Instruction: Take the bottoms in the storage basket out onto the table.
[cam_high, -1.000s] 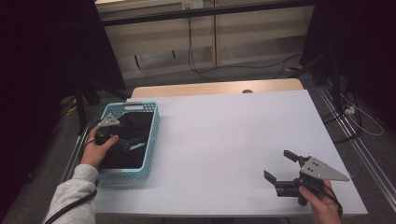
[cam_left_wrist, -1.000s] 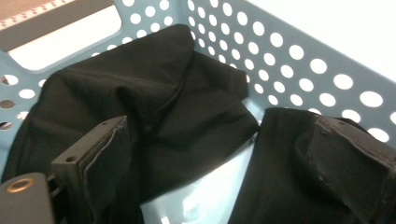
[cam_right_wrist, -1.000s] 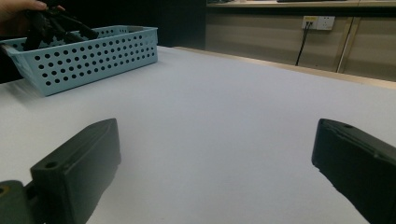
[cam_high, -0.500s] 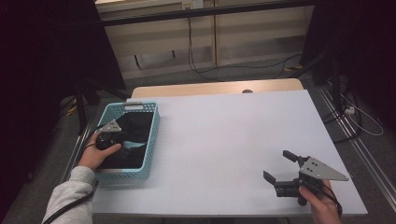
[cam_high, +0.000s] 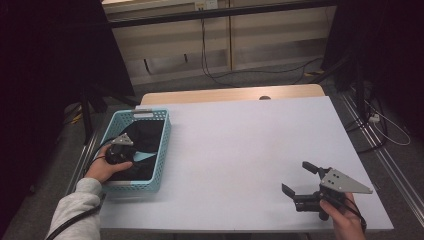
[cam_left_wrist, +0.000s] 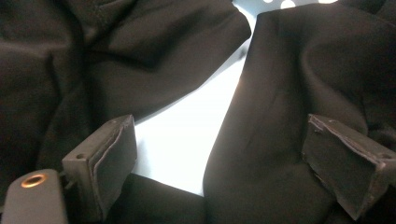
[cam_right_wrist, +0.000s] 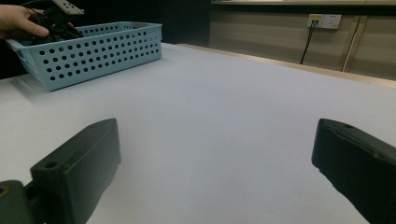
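A light blue perforated basket (cam_high: 163, 144) stands at the table's left edge, with black cloth (cam_high: 146, 136) lying in it. My left gripper (cam_high: 120, 148) is down inside the basket, held by a hand in a grey sleeve. In the left gripper view, the left gripper (cam_left_wrist: 224, 156) is open. Its jaws stand wide on either side of a fold of the black cloth (cam_left_wrist: 275, 116), and a patch of pale basket floor (cam_left_wrist: 187, 135) shows between the folds. My right gripper (cam_high: 296, 177) rests open near the table's front right, with nothing between its jaws (cam_right_wrist: 215, 158).
The white table (cam_high: 240, 145) stretches bare between basket and right gripper. In the right gripper view the basket (cam_right_wrist: 100, 51) stands far off to the left, with the other hand and left gripper (cam_right_wrist: 56, 18) over it. Cables and dark stands lie on the floor beyond the table.
My left gripper has slid a little toward the person and sunk lower into the basket over the cloth. The right gripper has stayed put.
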